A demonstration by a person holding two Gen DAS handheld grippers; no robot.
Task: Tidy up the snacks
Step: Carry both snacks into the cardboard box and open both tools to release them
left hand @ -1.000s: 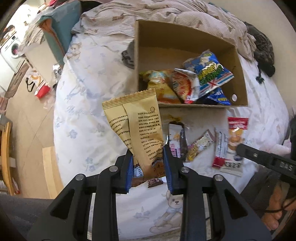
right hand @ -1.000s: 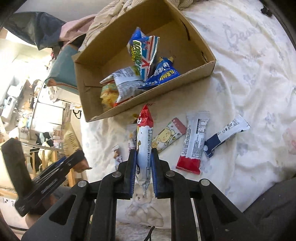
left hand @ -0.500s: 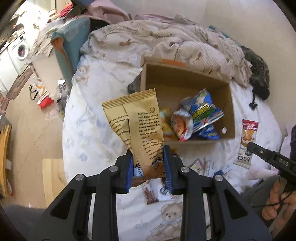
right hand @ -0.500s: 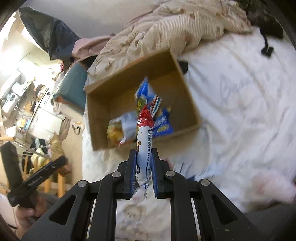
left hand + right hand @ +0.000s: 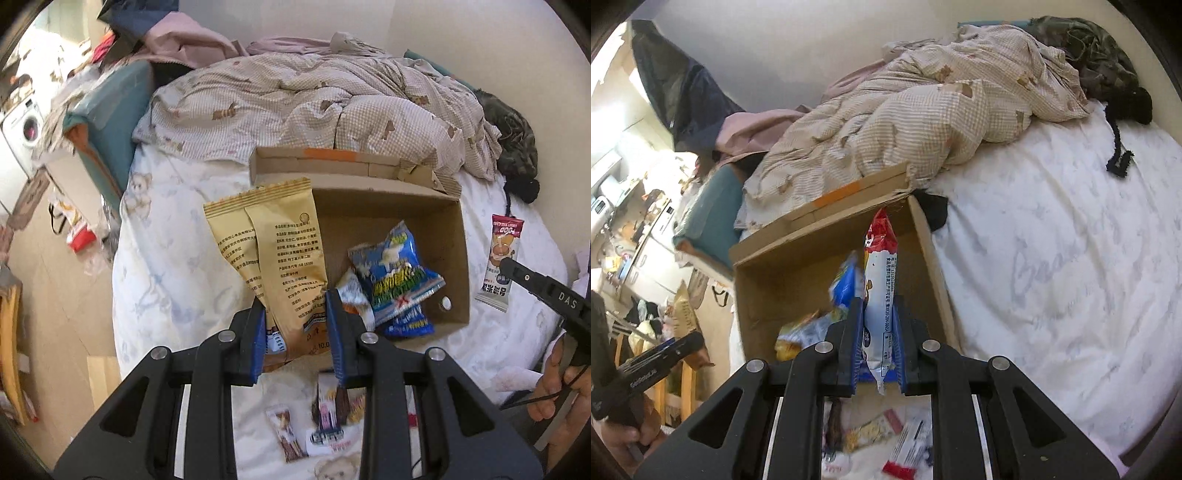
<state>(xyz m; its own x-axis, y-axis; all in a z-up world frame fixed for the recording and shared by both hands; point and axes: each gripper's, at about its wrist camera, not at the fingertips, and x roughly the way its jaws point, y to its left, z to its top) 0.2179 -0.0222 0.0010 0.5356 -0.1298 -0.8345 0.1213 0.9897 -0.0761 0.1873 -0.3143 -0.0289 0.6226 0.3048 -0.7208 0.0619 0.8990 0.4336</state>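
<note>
Both claws lifted from bedside snacks toward cardboard box [image 5: 458, 229]: left gripper [image 5: 295, 332] clamps tan packet [image 5: 280, 258], right gripper [image 5: 877, 343] clamps red-topped bar [image 5: 879, 280], box ahead below; carry step, release over box next

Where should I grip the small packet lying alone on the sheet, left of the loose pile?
Across its narrow width at mid-length, from above: the small packet lies flat, long and thin, apart from the pile, leaving finger room on both long sides.
</note>
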